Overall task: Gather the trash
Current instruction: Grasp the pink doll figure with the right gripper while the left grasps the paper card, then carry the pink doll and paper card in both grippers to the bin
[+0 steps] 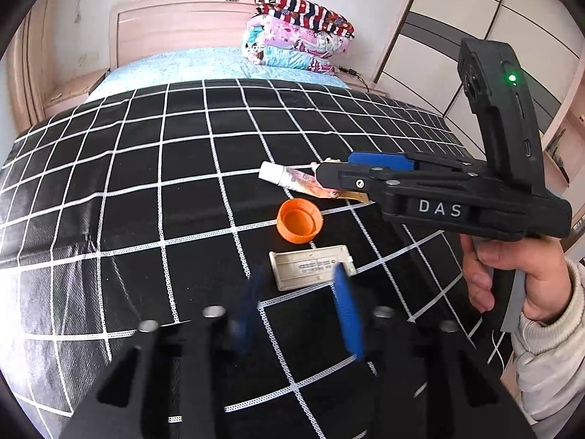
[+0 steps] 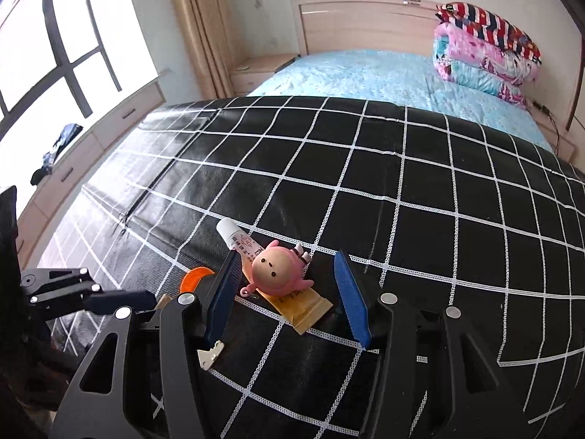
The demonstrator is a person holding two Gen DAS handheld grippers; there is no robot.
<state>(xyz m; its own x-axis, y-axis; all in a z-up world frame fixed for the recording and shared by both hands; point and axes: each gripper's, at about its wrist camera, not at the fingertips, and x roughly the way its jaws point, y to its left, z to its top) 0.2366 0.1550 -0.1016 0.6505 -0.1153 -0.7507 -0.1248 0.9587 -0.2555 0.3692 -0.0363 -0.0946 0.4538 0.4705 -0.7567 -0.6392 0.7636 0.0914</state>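
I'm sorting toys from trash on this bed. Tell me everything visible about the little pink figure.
The pink figure looks like smooth plastic: a round pale face with two dot eyes, pink body, stubby limbs and a small loop at its lower left. It lies on the flattened tube, between the open right gripper fingers, touching neither visibly.

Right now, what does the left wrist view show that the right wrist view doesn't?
Only the left wrist view shows the grey plastic plate whole, the orange cap in full, and the hand holding the right gripper. Only the right wrist view shows the pink toy figure lying on the tube, between that gripper's open fingers. Both show the tube, the black checked cloth and the folded quilts.
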